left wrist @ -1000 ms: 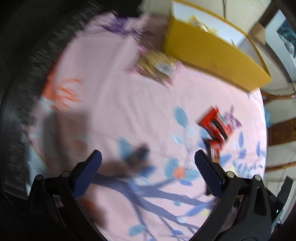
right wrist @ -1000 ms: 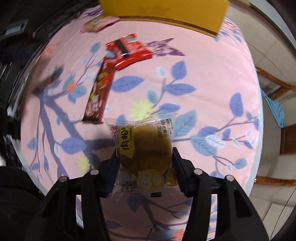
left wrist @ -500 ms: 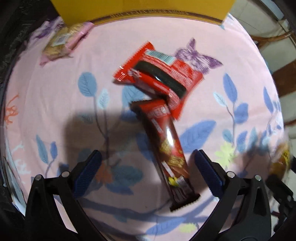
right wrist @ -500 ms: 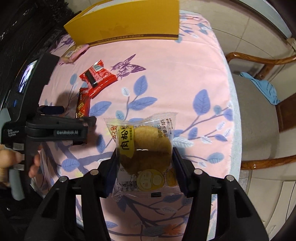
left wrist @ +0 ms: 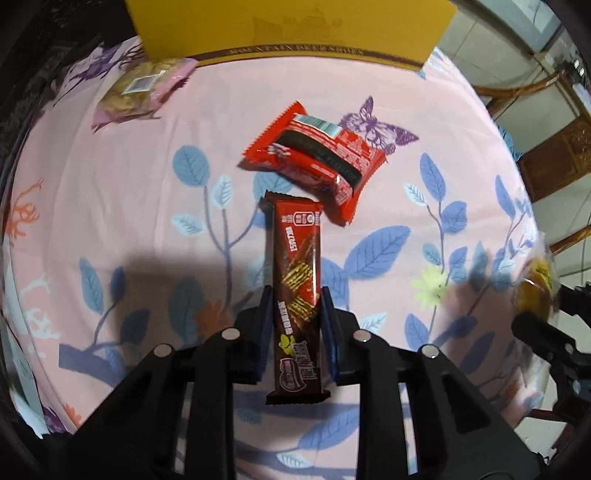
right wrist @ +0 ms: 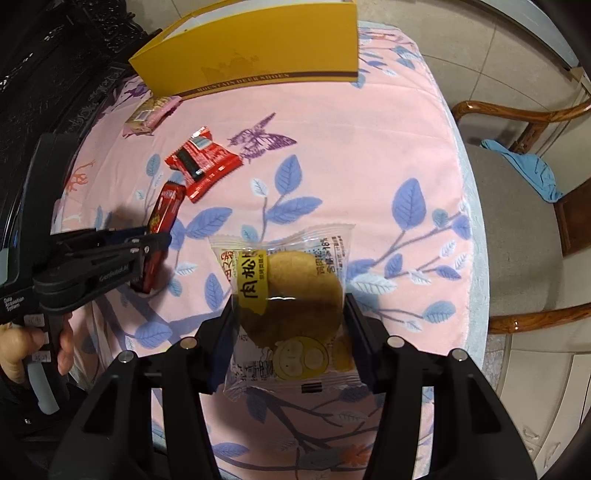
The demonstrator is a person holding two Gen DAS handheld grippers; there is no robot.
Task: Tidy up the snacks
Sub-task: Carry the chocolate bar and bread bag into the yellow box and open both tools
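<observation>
Having just closed its jaws on the brown bar (left wrist: 298, 291) lying on the pink cloth (left wrist: 110, 206), the left claw (left wrist: 295, 314) grips it, while the right claw (right wrist: 290, 314) holds the cake pack (right wrist: 291, 310); both likely go to the yellow box (right wrist: 258, 55).

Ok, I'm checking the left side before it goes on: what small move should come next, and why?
Probably lift the left gripper straight up. Its jaws have just been closing and now clamp the dark chocolate wafer bar, which lies on the tablecloth with its far end touching the red snack packet. A vertical lift should clear that packet before heading to the yellow box.
</observation>
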